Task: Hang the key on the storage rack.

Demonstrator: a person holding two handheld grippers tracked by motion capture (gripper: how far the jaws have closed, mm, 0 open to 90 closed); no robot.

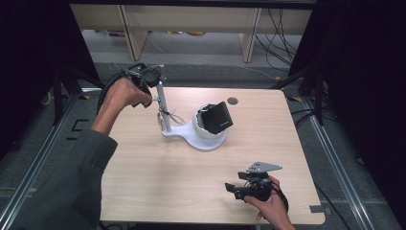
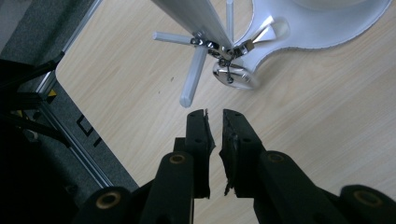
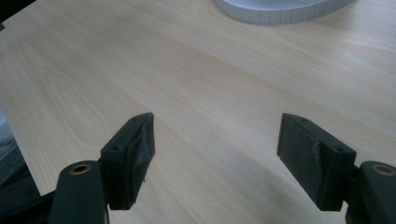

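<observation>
Left gripper (image 1: 152, 76) near tabletop (image 1: 158, 182) far-left corner, jaws nearly together on nothing, just beside the white stand's post (image 1: 162, 103) with its clear pegs (image 2: 194, 77). Black box (image 1: 216, 117) sits on the stand's round base (image 1: 208, 136), mid-tabletop. Right gripper (image 1: 235, 188) jaws apart, near front-right edge, empty.

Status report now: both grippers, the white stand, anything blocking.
Left gripper above the stand's post, jaws nearly shut, empty. Right gripper open, empty, low over the table. White stand upright, black box on its bowl. Nothing blocking.
</observation>
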